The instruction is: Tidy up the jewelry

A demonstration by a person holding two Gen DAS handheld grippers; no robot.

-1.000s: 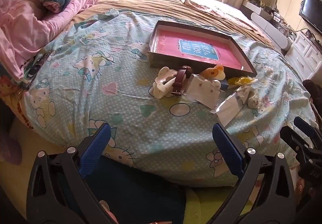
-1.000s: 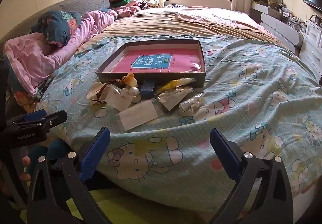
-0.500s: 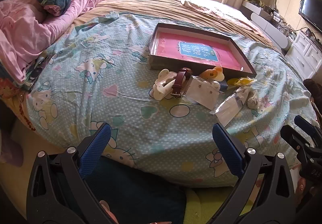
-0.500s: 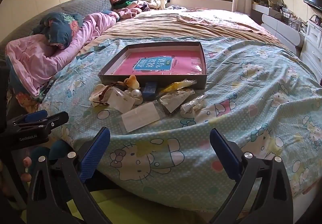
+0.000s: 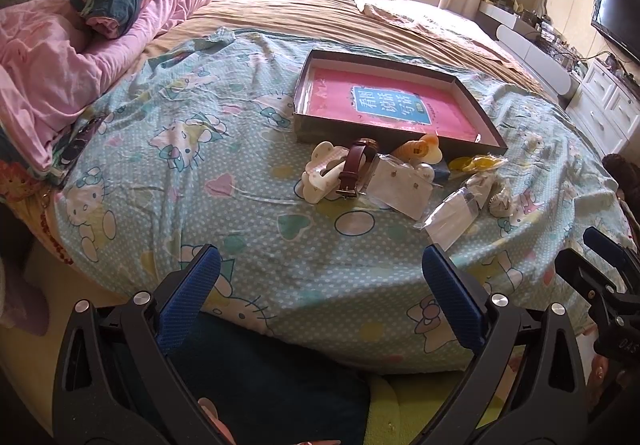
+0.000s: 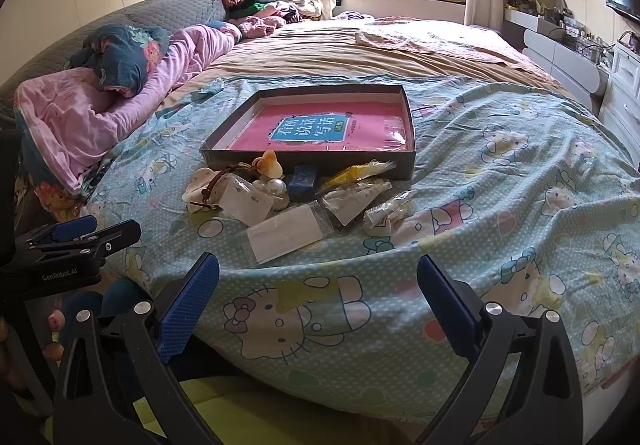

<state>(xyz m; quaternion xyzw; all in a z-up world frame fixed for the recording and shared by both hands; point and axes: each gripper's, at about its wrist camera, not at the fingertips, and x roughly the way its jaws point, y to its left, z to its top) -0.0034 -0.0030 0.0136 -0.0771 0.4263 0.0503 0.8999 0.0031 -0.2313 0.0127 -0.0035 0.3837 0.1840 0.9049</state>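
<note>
Both my left gripper [image 5: 320, 285] and right gripper [image 6: 318, 285] hang spread and empty short of the shallow grey cardboard tray [image 6: 408, 125]; the slippery clear plastic packets [image 6: 284, 233] before it risk sliding off the soft bedspread.

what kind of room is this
A lived-in bedroom, most likely in a home. A big bed with a cartoon-cat sheet fills the view, a pink quilt is bunched near the headboard, and white drawers with a TV above stand along the far wall.
</note>
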